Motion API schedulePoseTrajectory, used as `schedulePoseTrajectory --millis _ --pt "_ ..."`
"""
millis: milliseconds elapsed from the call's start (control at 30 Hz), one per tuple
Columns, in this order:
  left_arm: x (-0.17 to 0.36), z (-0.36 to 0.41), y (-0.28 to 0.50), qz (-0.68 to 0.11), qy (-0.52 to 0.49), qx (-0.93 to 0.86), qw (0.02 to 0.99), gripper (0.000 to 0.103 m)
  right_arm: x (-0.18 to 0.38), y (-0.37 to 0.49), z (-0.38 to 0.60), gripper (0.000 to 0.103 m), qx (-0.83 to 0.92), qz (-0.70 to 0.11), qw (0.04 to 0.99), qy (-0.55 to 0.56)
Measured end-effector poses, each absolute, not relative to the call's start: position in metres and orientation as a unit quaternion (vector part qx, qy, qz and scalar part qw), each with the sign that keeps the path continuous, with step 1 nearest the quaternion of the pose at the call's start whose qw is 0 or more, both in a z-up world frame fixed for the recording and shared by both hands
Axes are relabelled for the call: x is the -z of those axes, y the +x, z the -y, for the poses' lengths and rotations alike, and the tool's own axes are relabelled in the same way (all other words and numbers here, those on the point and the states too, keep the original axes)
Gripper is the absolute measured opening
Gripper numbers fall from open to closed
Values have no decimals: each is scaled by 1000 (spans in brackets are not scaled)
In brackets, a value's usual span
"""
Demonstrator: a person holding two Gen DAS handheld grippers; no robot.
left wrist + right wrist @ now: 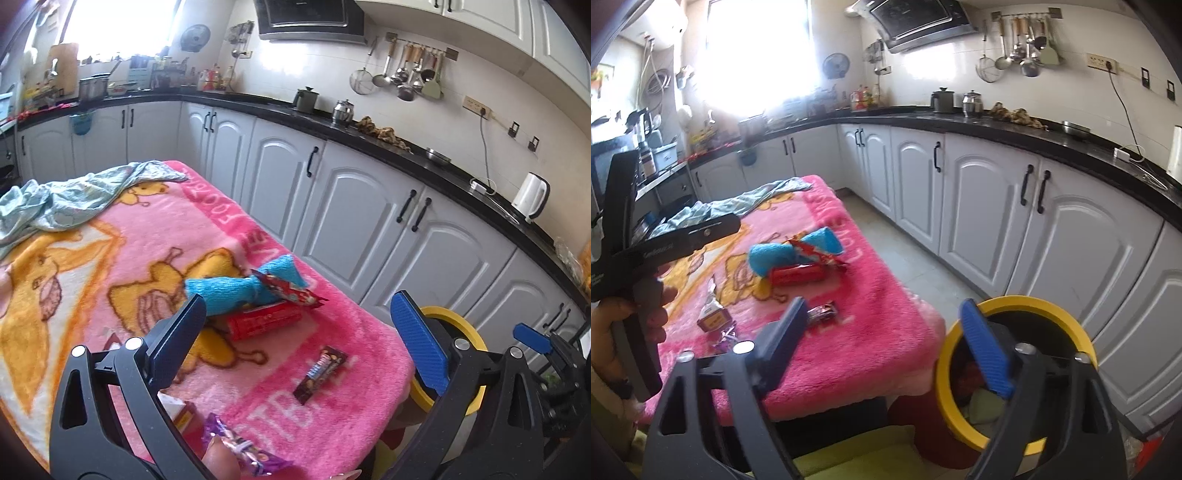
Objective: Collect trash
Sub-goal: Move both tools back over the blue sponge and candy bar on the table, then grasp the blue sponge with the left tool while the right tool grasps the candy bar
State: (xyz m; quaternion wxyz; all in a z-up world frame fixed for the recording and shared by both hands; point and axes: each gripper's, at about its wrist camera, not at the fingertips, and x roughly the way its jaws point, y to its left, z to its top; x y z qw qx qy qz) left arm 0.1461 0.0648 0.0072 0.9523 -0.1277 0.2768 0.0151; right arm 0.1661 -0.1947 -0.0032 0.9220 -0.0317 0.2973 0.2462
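White kitchen cabinets (990, 206), black countertop (1015, 134), bright window (757, 48), tiled floor (916, 266).

The left gripper (299, 339) is a black plastic frame with triangular cut-outs, silver screws at its pivots, and two ribbed pads, one dark navy and one bright blue. The right gripper (886, 339) has the same build. The hand (628, 317) wears a dark wristband.

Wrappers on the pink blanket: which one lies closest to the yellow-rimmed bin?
The dark brown candy bar wrapper, lying alone near the blanket's corner beside the yellow-rimmed bin. The red wrapper rests on the blue towel; the purple wrapper sits farther away.
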Motion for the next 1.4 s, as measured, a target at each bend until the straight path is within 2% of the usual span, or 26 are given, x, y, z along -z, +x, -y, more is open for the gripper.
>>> schedulePoseTrajectory --millis 667,1267,1300,1400 --pt "20 -123 153 -291 -153 -88 940 92 34 170 116 89 -294 -333 893 -75" --pt "61 -169 208 -359 -234 -52 902 92 95 230 61 86 -291 -432 853 -34" --pt "63 -170 211 -362 -238 -51 900 91 98 234 59 85 -289 -437 851 -30" --pt "73 -173 221 -375 -246 -49 893 80 104 242 58 80 -286 -451 845 -21"
